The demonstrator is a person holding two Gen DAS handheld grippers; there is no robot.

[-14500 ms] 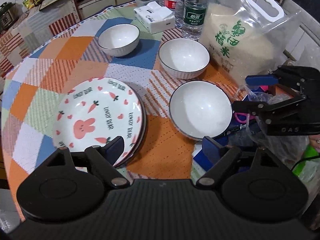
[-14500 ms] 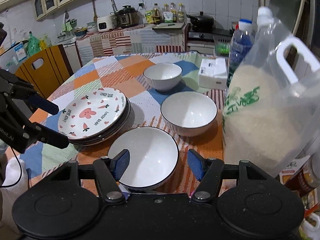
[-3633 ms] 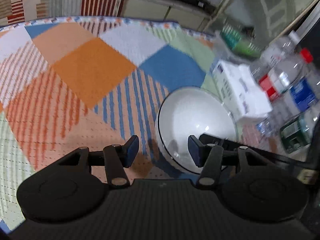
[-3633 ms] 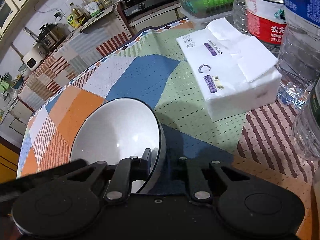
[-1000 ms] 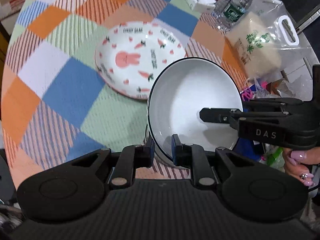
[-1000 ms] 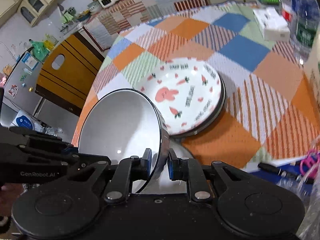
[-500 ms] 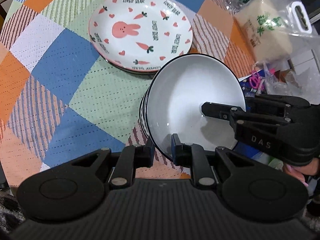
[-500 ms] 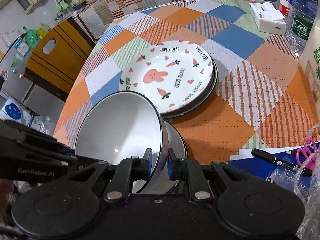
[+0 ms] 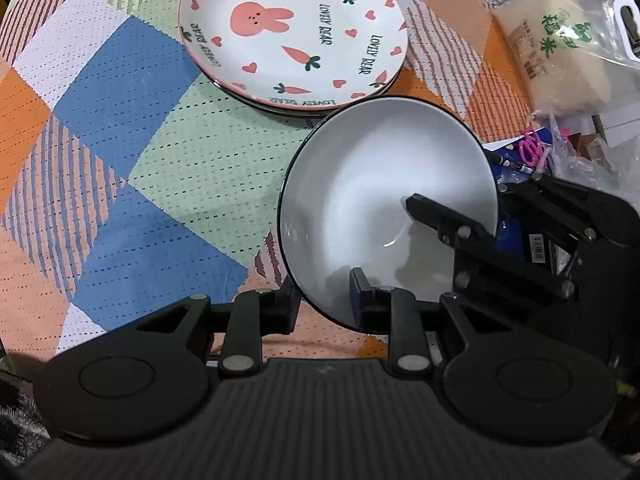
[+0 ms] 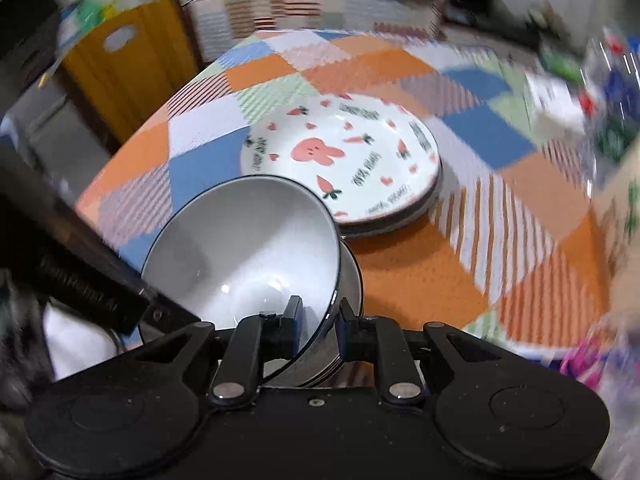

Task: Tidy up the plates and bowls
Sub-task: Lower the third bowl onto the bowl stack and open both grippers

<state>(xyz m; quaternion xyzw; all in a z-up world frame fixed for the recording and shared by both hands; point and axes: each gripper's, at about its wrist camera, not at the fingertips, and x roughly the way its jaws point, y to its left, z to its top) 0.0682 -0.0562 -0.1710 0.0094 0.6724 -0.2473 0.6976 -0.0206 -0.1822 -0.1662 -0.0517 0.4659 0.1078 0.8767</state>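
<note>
Both my grippers are opening around the white bowl's [image 9: 384, 204] rim: left gripper [image 9: 324, 306] near edge, right gripper [image 10: 316, 326] opposite. Bowl sits tilted in the bowl stack [image 10: 348, 280] beside the rabbit plate [image 9: 294, 30]. Risk: uneven release makes it slip, clatter or chip.

Both grippers are matte black plastic. The left gripper [image 9: 325, 300] has two round discs, silver screws on its link arms, a ribbed body and blue-black fingers [image 9: 362, 295]. The right gripper [image 10: 317, 330] looks alike, smooth-bodied.
</note>
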